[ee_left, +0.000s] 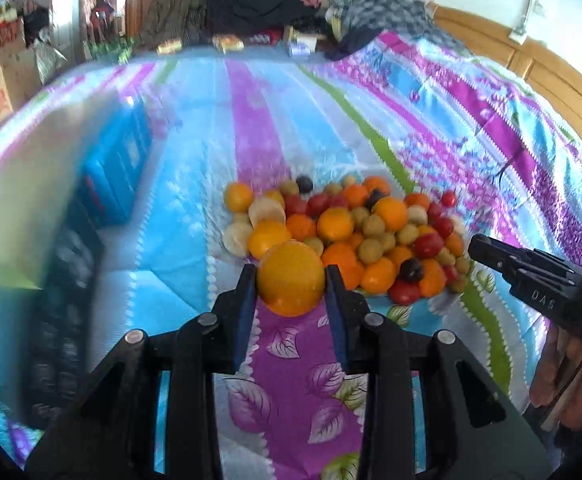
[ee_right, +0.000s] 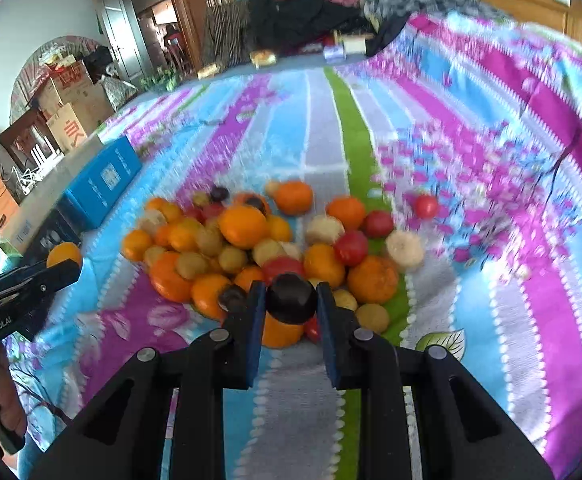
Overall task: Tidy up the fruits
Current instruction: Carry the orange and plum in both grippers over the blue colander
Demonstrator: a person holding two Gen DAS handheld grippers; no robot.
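A pile of mixed fruit (ee_left: 347,232) lies on a striped floral bedspread (ee_left: 291,128): oranges, red tomatoes, small green fruits, dark plums and peeled banana pieces. The pile also shows in the right wrist view (ee_right: 259,248). My left gripper (ee_left: 291,280) is shut on a yellow-orange fruit (ee_left: 291,278), held just in front of the pile. It also shows at the left of the right wrist view (ee_right: 61,266). My right gripper (ee_right: 291,300) is shut on a dark plum (ee_right: 291,298) at the near edge of the pile. It also shows in the left wrist view (ee_left: 479,248).
A blue box (ee_right: 103,180) and dark boxes (ee_right: 51,236) lie at the bed's left edge. Clothes (ee_right: 331,0) are heaped at the far end of the bed. A wooden headboard (ee_left: 531,68) runs along the right. Cardboard boxes (ee_right: 71,116) stand beyond the bed at left.
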